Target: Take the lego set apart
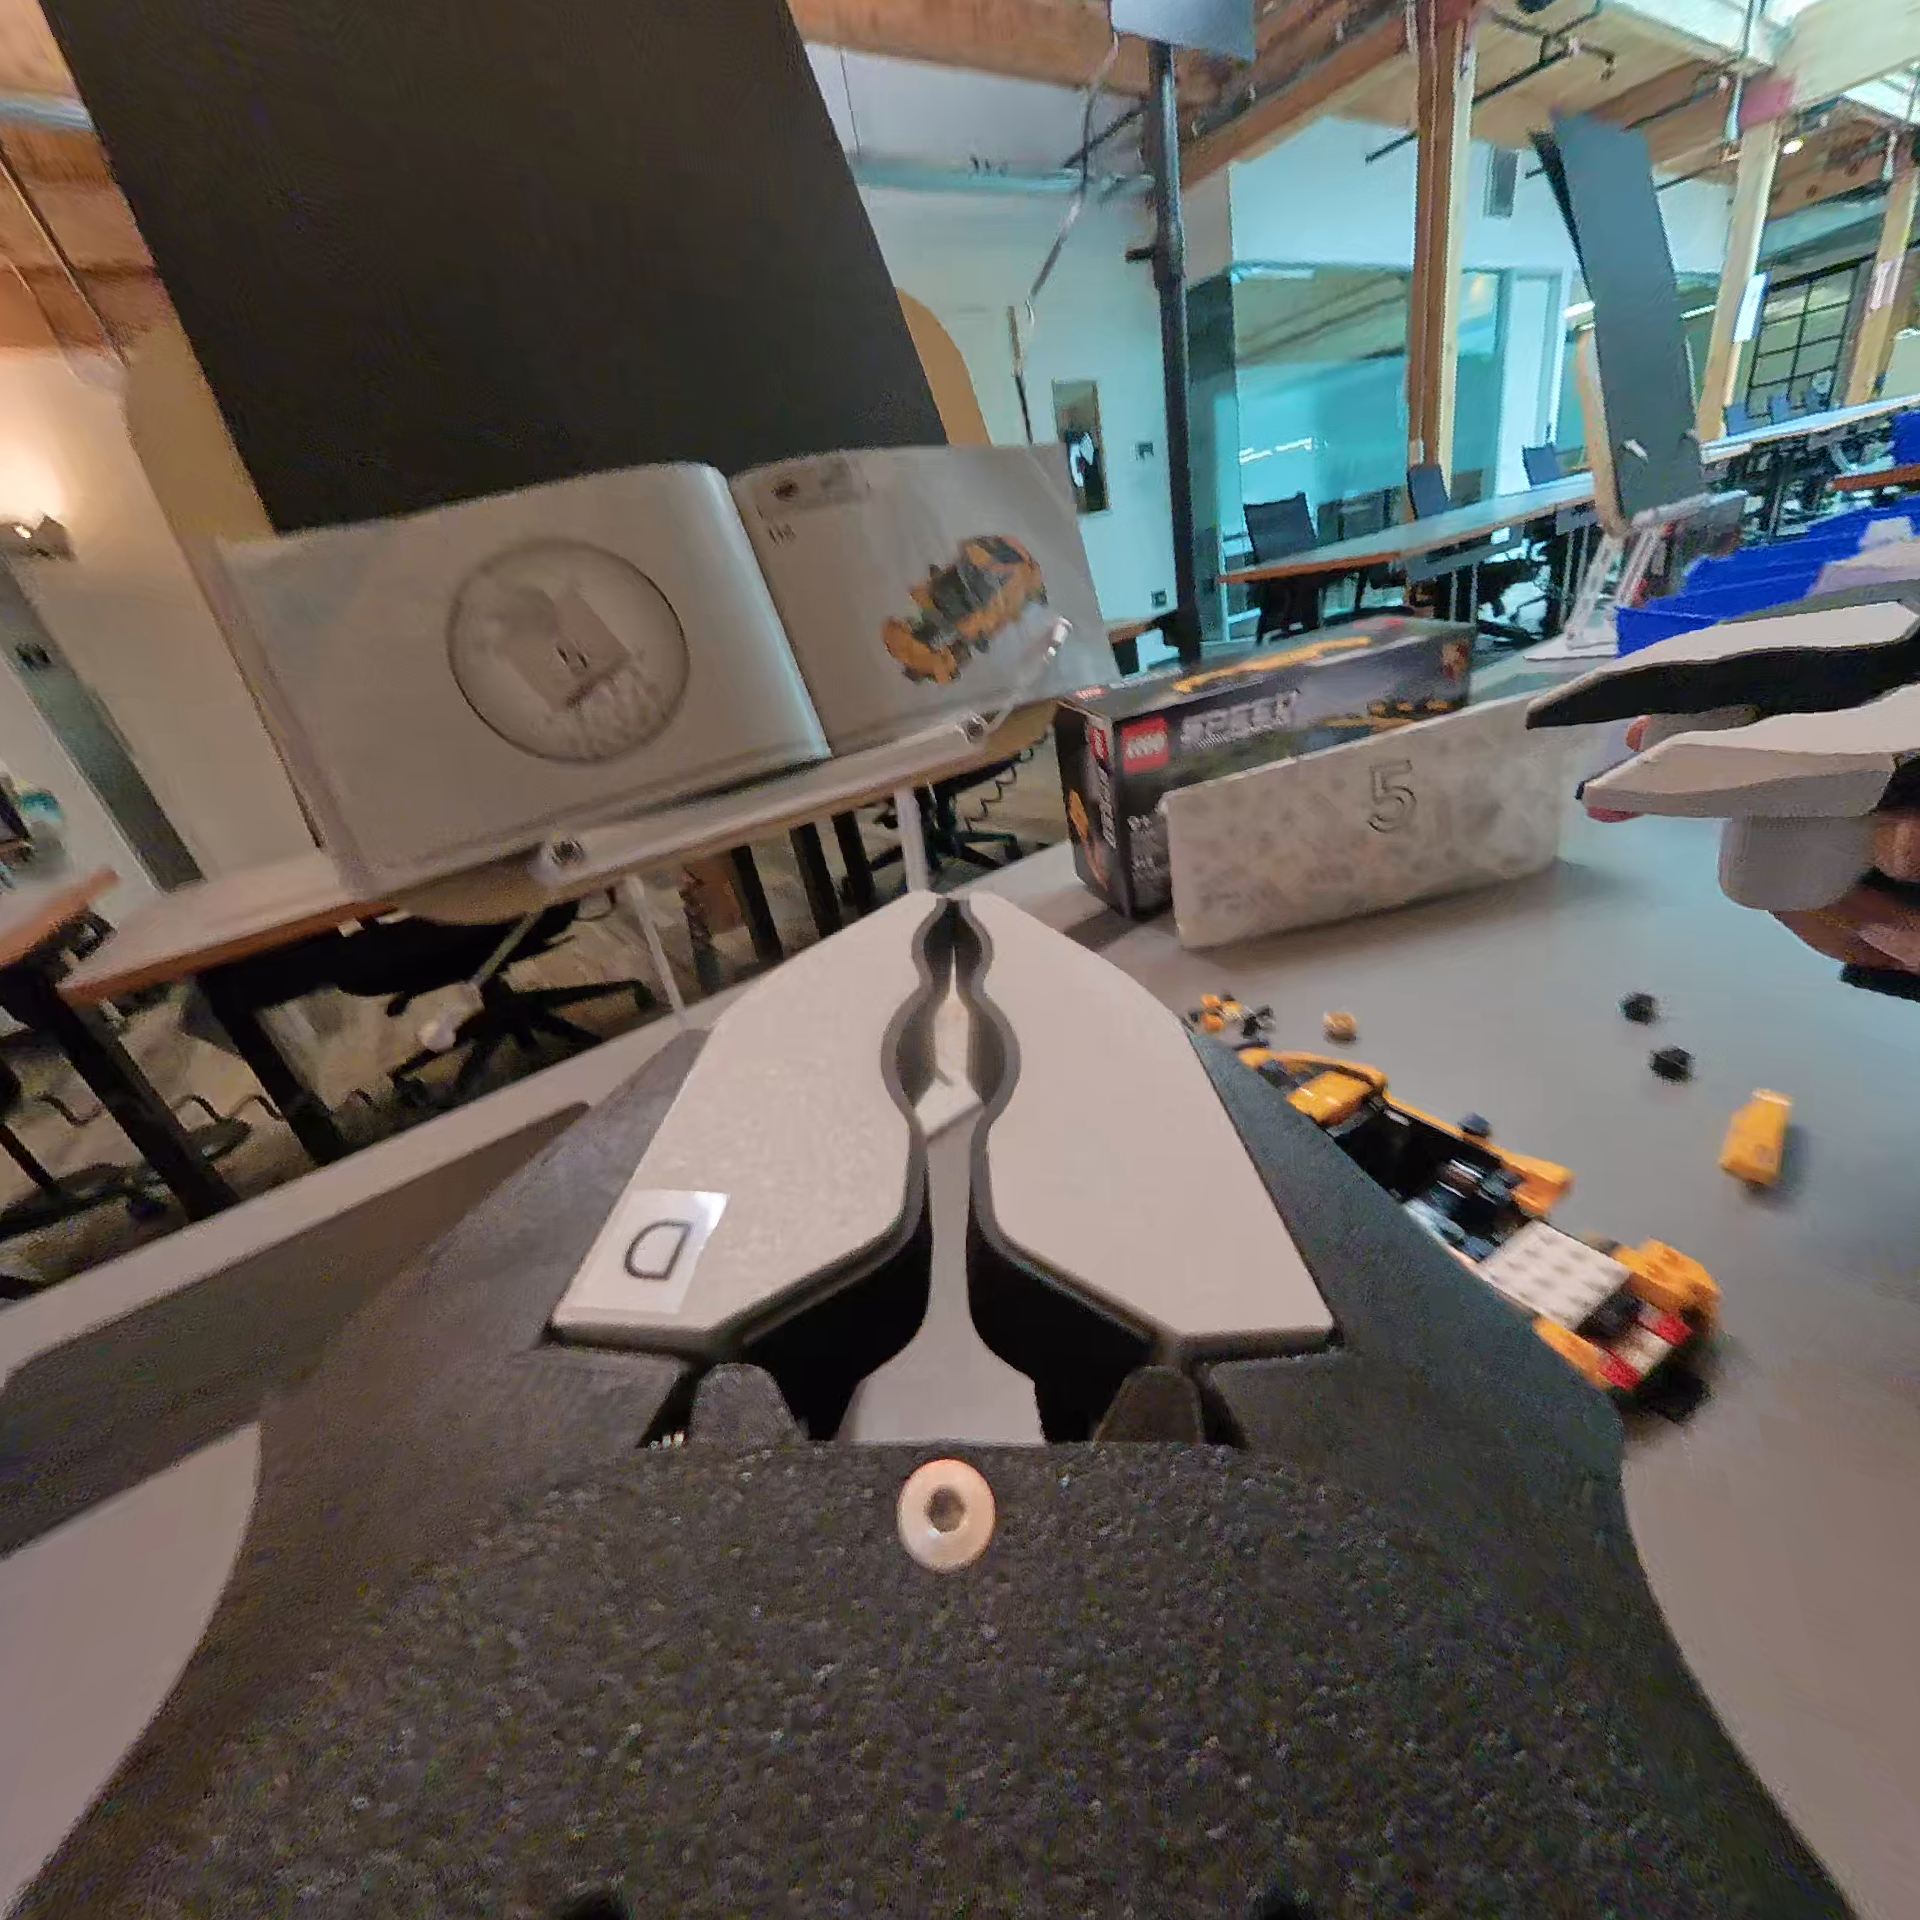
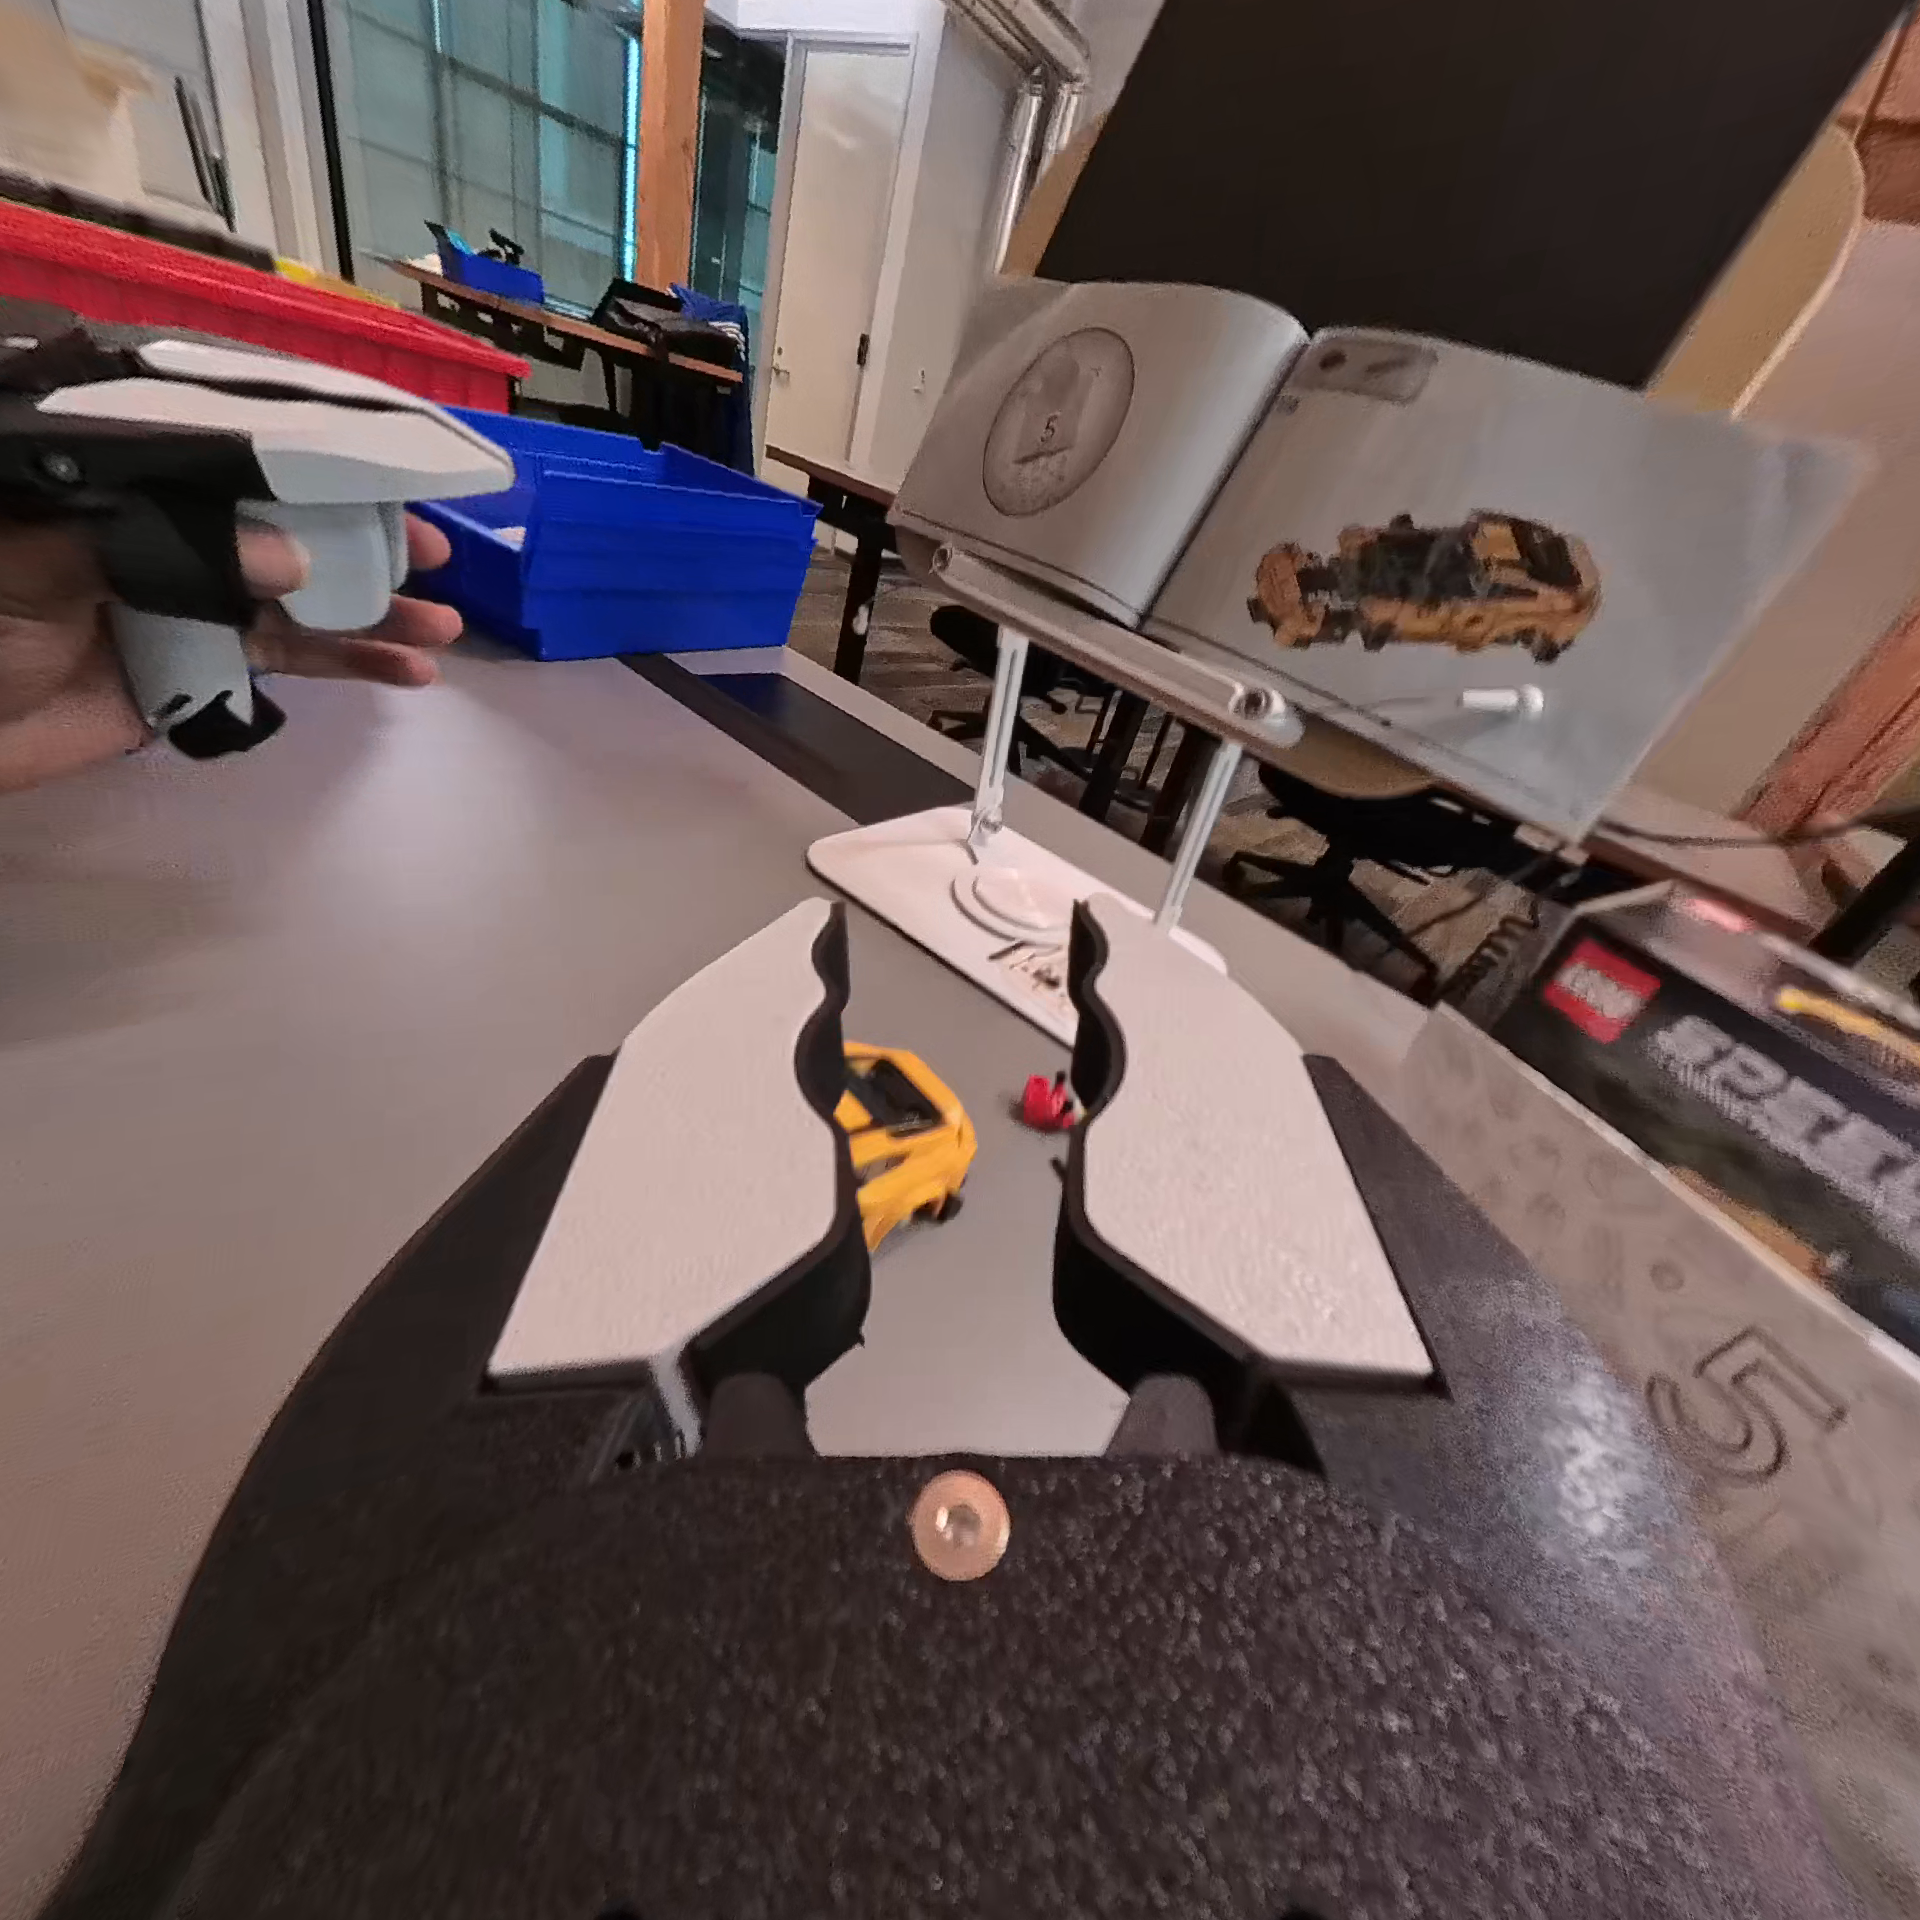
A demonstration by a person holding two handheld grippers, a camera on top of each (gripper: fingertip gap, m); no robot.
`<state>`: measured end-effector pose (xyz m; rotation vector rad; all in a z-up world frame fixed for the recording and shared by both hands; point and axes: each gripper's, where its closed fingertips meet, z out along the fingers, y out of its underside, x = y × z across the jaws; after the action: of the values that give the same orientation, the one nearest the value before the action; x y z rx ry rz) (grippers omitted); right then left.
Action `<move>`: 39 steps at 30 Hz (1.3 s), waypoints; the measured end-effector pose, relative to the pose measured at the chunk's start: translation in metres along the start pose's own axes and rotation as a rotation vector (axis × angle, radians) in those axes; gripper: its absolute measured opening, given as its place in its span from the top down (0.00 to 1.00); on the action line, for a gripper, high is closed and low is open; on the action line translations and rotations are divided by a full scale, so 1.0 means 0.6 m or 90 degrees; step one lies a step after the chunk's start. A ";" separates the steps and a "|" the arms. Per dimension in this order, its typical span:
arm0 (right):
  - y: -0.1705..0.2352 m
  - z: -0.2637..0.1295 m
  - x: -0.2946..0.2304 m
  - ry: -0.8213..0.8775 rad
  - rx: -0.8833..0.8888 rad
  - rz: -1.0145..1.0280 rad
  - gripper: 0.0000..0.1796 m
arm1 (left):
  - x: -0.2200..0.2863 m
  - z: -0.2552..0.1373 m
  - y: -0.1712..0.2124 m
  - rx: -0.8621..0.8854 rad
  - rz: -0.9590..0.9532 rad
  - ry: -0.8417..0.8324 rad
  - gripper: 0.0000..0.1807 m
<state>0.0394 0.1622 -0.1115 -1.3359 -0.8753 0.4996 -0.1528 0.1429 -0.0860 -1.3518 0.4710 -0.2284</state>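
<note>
Left gripper (image 1: pixel 951 914) is pressed together, empty; right gripper (image 2: pixel 956 925) gapes apart above the counter (image 2: pixel 416 883). Between its fingers lies the yellow lego car (image 2: pixel 904 1143). Printed box (image 1: pixel 1278 727) and numbered bag (image 1: pixel 1371 831) line the far edge beside the booklet stand (image 2: pixel 1039 904).

My left gripper (image 1: pixel 951 914) hovers above the grey worktop with its two grey fingers pressed together at the tips, nothing between them. My right gripper (image 2: pixel 956 940) hangs over the worktop with its fingers spread wide and nothing clamped. From the left wrist camera, the right gripper shows at the right edge of the frame, level and held in a bare hand (image 1: pixel 1870 894). From the right wrist camera, the left gripper appears at the left edge, gripped by a hand (image 2: pixel 94 644) whose fingers (image 2: pixel 353 634) curl under its trigger.
</note>
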 end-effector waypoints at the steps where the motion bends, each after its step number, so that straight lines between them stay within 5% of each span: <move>1: -0.011 0.014 0.003 -0.001 0.001 -0.016 0.78 | -0.011 0.009 -0.006 0.002 -0.001 -0.005 1.00; 8: -0.098 0.199 0.046 0.028 -0.008 -0.124 0.78 | -0.133 0.096 -0.014 -0.003 -0.105 -0.086 1.00; 18: -0.116 0.451 0.094 0.162 -0.083 -0.204 0.52 | -0.228 0.129 0.068 -0.018 -0.153 -0.145 0.95; 21: -0.119 0.493 0.119 0.224 -0.100 -0.235 0.52 | -0.223 0.125 0.082 -0.033 -0.144 -0.141 0.95; 34: -0.134 0.466 0.181 0.284 -0.070 -0.276 0.85 | -0.209 0.130 0.092 -0.046 -0.135 -0.126 0.96; 39: -0.129 0.479 0.154 0.276 -0.121 -0.266 0.55 | -0.210 0.129 0.081 -0.034 -0.109 -0.152 0.97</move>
<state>-0.1431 0.3956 -0.0144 -1.3176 -0.8179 -0.1987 -0.2346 0.2746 -0.0976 -1.4520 0.1616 -0.1929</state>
